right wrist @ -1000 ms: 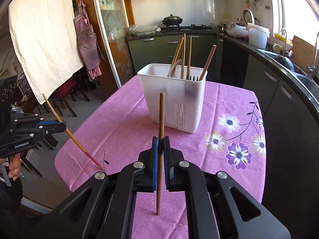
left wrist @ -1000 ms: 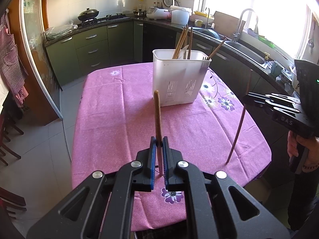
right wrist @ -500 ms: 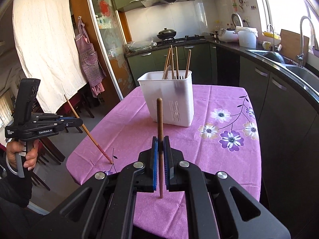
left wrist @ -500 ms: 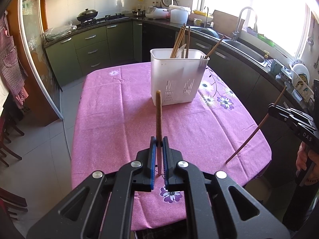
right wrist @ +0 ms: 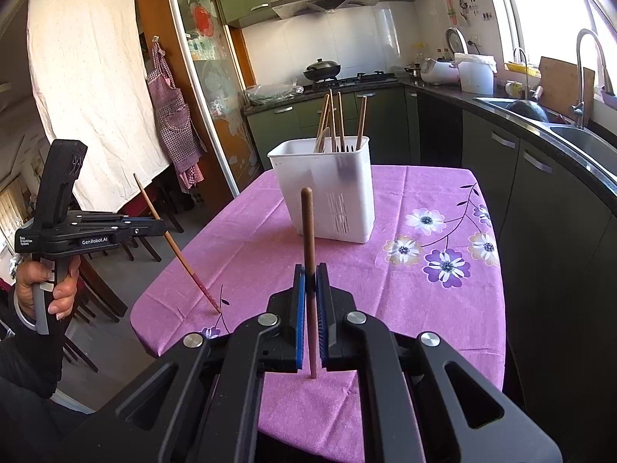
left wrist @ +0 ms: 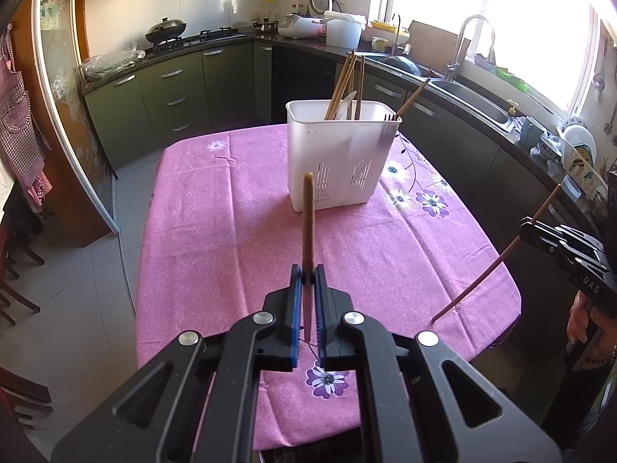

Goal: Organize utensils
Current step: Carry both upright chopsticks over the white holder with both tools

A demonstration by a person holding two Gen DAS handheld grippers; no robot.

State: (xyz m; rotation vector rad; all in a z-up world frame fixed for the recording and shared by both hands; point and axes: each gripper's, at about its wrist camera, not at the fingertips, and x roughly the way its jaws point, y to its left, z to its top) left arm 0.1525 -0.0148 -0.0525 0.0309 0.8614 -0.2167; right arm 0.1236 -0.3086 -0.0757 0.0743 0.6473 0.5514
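A white utensil holder (left wrist: 339, 162) (right wrist: 327, 193) stands on the far half of the pink floral tablecloth (left wrist: 231, 231), with several chopsticks, a fork and a pale spoon upright in it. My left gripper (left wrist: 307, 270) is shut on a brown chopstick (left wrist: 308, 223) that points up toward the holder. My right gripper (right wrist: 311, 274) is shut on a second brown chopstick (right wrist: 307, 227), well short of the holder. The right gripper (left wrist: 528, 227) hangs past the table's right edge. The left gripper (right wrist: 162, 227) is off the near left corner, its chopstick (right wrist: 181, 258) slanting down to the cloth.
Dark green kitchen cabinets run behind and to the right of the table, with a sink (left wrist: 474, 96) and a wok on the hob (left wrist: 166, 31). Wooden chairs (right wrist: 96, 301) and a checked apron (right wrist: 173, 115) are on the left side.
The right gripper has drawn back from the holder and outward past the table edge, its chopstick tilting more. The left gripper has stayed put. Both keep hold of their chopsticks.
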